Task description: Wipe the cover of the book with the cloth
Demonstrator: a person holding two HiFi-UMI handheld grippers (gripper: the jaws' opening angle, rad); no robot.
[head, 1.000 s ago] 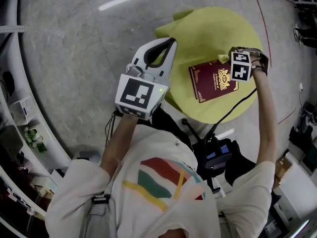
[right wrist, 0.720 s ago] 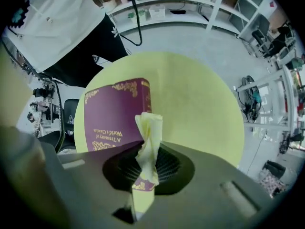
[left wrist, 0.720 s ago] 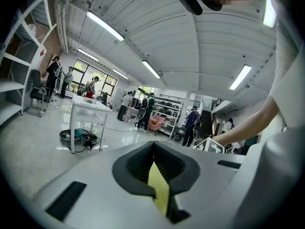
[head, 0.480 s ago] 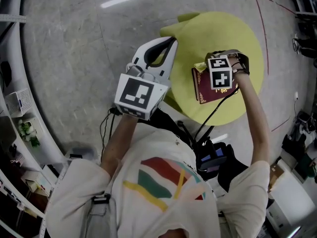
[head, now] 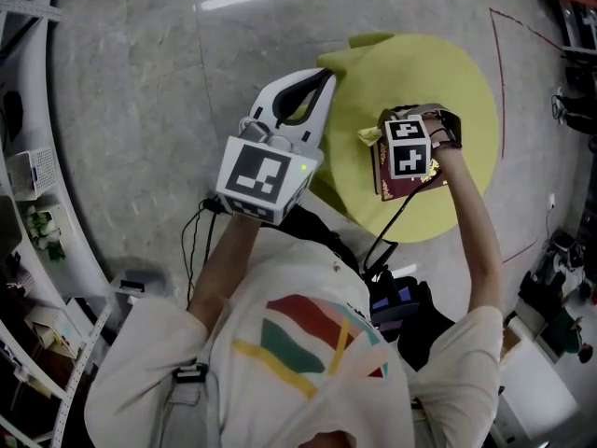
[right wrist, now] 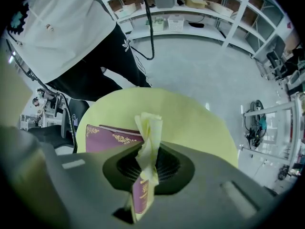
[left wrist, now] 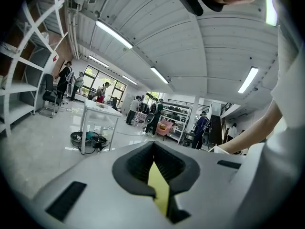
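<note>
Yellow cloth (right wrist: 150,123) is what I'm grasping with the right gripper (right wrist: 147,149) over the maroon book (right wrist: 109,138); the left gripper (head: 317,82) is hovering clenched.

The book (right wrist: 107,136) is seen bound in a matt maroon cover stamped with gold ornament, and the cloth (right wrist: 148,132) is shown as soft, crumpled pale-yellow fabric. The table (head: 420,73) is finished in smooth, matt yellow-green, while the grey stone-like floor (head: 131,91) is polished to a reflective gloss.
</note>
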